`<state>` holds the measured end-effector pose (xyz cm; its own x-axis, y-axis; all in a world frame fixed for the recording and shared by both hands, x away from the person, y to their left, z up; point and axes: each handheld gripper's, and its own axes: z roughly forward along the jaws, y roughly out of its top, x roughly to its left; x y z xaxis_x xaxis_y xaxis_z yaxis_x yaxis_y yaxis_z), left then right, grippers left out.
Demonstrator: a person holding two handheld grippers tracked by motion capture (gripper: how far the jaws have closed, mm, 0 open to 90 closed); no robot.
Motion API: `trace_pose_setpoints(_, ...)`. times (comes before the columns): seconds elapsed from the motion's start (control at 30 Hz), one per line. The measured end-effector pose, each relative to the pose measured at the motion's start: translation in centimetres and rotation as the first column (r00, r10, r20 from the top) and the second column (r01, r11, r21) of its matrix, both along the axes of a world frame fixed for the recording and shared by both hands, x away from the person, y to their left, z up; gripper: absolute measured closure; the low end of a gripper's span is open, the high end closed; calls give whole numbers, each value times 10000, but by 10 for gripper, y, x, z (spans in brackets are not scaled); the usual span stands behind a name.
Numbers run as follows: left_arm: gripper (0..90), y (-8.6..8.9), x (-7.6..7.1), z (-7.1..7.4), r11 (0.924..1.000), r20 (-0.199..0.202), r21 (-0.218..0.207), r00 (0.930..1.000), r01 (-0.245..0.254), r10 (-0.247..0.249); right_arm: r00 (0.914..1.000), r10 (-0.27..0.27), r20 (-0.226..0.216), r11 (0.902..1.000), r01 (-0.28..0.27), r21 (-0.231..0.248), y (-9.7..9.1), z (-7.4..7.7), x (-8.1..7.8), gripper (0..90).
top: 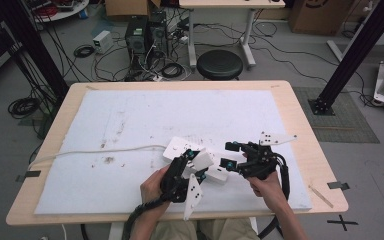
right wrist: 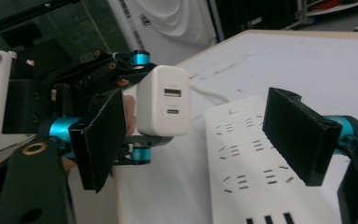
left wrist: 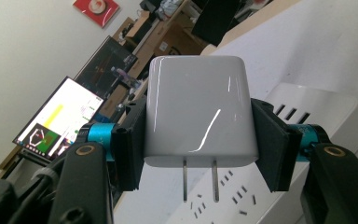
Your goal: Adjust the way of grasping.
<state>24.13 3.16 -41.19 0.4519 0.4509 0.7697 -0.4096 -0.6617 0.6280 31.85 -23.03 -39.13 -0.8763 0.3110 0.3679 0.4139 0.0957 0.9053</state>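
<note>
Above the white power strip on the foam-covered table, the left gripper clamps a white USB wall charger, prongs pointing down toward the sockets. Just beside it, the right gripper hangs wide open, holding nothing.

One charger, one power strip, two hand-held grippers.

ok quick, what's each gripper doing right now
left gripper: closed on the white charger
right gripper: open, holding nothing, above the power strip
</note>
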Motion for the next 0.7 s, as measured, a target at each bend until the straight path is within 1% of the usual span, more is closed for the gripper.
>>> trace_pose_setpoints(0.03,424,-1,-1,0,10000,77,43,10000,16,-17,10000,0,0,10000,0,0,0,0,0,223)
trace_pose_setpoints(0.07,424,-2,-1,0,10000,139,48,9999,53,-54,9999,136,-43,9999,-136,-41,1,0,0,223)
trace_pose_setpoints(0.1,424,-2,-1,0,10000,139,48,9999,53,-54,9999,136,-43,9999,-136,-41,1,0,0,223)
trace_pose_setpoints(0.13,424,-4,-2,0,9999,324,78,9994,77,-80,9996,267,-81,9996,-267,-48,3,-1,1,223)
trace_pose_setpoints(0.17,424,-5,-3,0,9999,336,73,9993,136,-138,9984,506,-239,9987,-508,-82,6,-2,1,223)
trace_pose_setpoints(0.23,424,-6,-3,0,9998,437,149,9989,159,-165,9963,769,-377,9970,-773,-104,11,-3,2,224)
trace_pose_setpoints(0.27,424,-7,-4,-1,9998,430,91,9989,185,-189,9963,769,-377,9970,-773,-104,11,-3,2,224)
trace_pose_setpoints(0.33,424,-7,-4,0,9996,477,165,9986,222,-230,9951,893,-426,9959,-897,-86,13,-3,2,228)
trace_pose_setpoints(0.4,424,-8,-5,-1,9995,489,82,9984,295,-298,9938,1010,-465,9948,-1016,-104,15,-2,2,244)
trace_pose_setpoints(0.57,424,-9,-7,-1,9989,569,216,9975,408,-420,9924,1111,-531,9937,-1118,-102,19,-3,3,245)
trace_pose_setpoints(0.63,424,-11,-9,-2,9987,670,207,9966,462,-474,9903,1267,-575,9917,-1277,-153,22,-4,3,245)
trace_pose_setpoints(0.7,424,-11,-10,-2,9984,793,242,9955,507,-524,9896,1294,-625,9913,-1307,-174,22,-4,3,251)
